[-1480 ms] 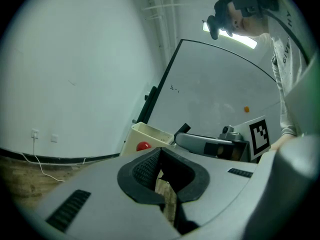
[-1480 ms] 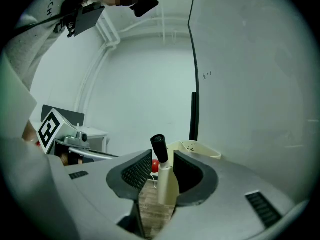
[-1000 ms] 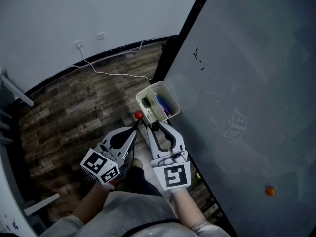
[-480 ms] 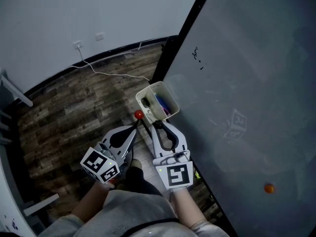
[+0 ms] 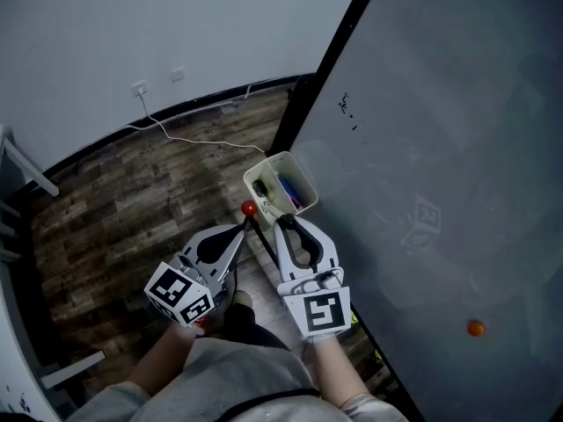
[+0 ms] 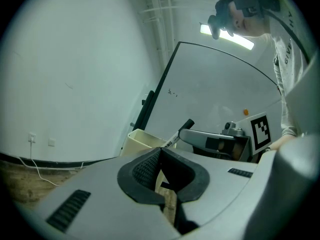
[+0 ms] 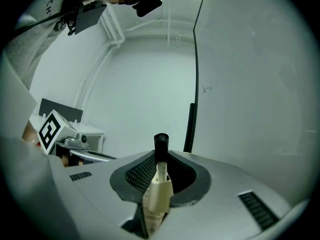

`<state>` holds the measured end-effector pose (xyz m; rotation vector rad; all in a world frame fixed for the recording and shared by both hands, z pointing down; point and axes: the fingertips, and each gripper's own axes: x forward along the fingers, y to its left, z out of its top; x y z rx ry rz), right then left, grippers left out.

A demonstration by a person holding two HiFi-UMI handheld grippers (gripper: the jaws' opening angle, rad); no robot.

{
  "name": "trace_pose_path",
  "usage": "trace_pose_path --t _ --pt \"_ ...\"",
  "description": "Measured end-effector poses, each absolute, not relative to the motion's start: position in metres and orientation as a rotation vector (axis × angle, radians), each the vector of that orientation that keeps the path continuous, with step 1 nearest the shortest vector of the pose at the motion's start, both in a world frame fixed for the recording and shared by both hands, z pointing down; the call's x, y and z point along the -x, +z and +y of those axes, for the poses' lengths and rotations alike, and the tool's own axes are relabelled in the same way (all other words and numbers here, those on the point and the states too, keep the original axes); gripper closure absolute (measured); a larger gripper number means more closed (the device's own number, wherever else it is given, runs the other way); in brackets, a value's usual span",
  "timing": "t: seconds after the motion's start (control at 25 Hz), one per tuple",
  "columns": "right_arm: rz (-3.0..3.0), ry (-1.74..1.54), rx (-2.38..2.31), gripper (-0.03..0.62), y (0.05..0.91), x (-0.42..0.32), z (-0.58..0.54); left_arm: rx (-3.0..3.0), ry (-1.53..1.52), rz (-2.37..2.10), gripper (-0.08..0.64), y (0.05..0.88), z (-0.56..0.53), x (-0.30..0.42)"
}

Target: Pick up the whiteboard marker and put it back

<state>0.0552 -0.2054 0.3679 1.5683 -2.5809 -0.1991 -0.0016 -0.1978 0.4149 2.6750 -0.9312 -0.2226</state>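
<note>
The whiteboard [image 5: 440,174], bearing a few small dark marks, rose behind the cream box [image 5: 264,170]. The box held a blue pen [image 5: 290,188] and a dark one [image 5: 261,184]. At the box's near rim the right gripper [image 5: 283,222] had just been closing its jaws and was clenched on the whiteboard marker [image 7: 161,143]. The marker was just above the box, its long axis near upright and its black cap uppermost. The print on its white barrel was too small to read. Beside the box, the left gripper [image 6: 159,151] was clenched on nothing.
</note>
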Motion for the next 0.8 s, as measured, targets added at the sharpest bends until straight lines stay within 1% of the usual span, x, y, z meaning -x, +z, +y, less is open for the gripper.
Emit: trace_pose_path --t 0.4,0.8 --pt "-2.596 -0.156 -1.579 0.518 0.357 -0.063 -0.204 -2.703 -0.228 -0.918 0.545 0.404 -0.202 -0.001" --pt "-2.635 -0.153 -1.553 0.518 0.327 -0.061 -0.194 -2.728 -0.243 -0.903 0.545 0.393 -0.198 -0.002"
